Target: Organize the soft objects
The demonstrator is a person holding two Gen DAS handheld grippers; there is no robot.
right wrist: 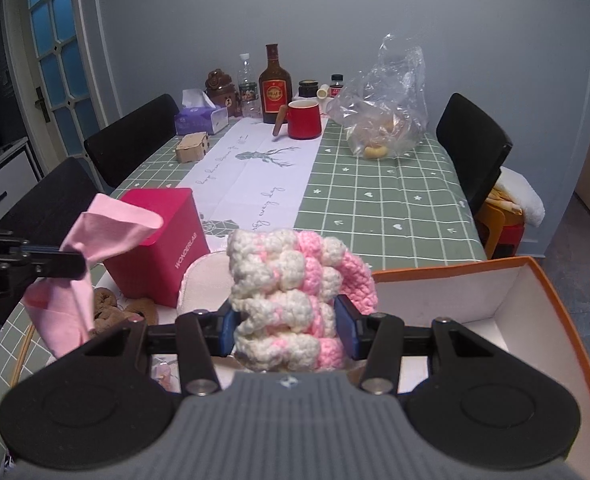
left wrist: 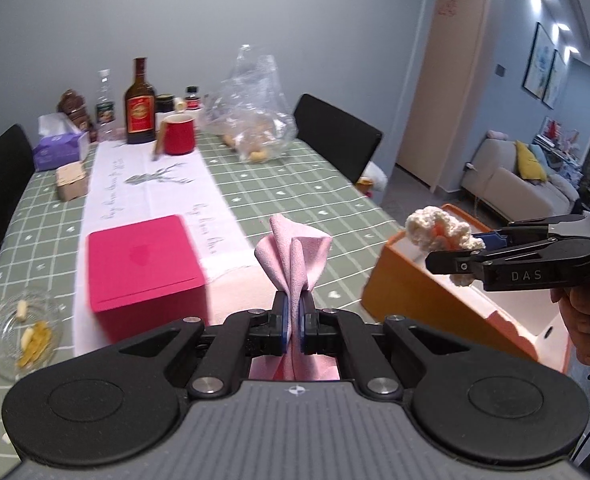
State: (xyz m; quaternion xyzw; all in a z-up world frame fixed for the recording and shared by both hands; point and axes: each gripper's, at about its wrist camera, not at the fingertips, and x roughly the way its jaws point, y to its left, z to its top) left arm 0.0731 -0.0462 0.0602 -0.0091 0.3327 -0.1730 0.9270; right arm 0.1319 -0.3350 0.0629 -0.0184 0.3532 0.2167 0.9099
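While the left gripper (left wrist: 294,320) is pinching a thin pink cloth (left wrist: 295,256), the right gripper (right wrist: 287,326) is squeezing a bobbly cream-and-pink knit (right wrist: 291,300).

A long surface (right wrist: 375,200) under a green checked cloth, with a white runner (right wrist: 255,172) down its middle. On it: a magenta box (right wrist: 163,240) near the front; at the far end, a red mug (right wrist: 303,120), a brown bottle (right wrist: 274,92), a purple tissue pack (right wrist: 199,120) and a clear plastic bag (right wrist: 387,120) — plus a glass dish (left wrist: 23,330) at the left front edge.
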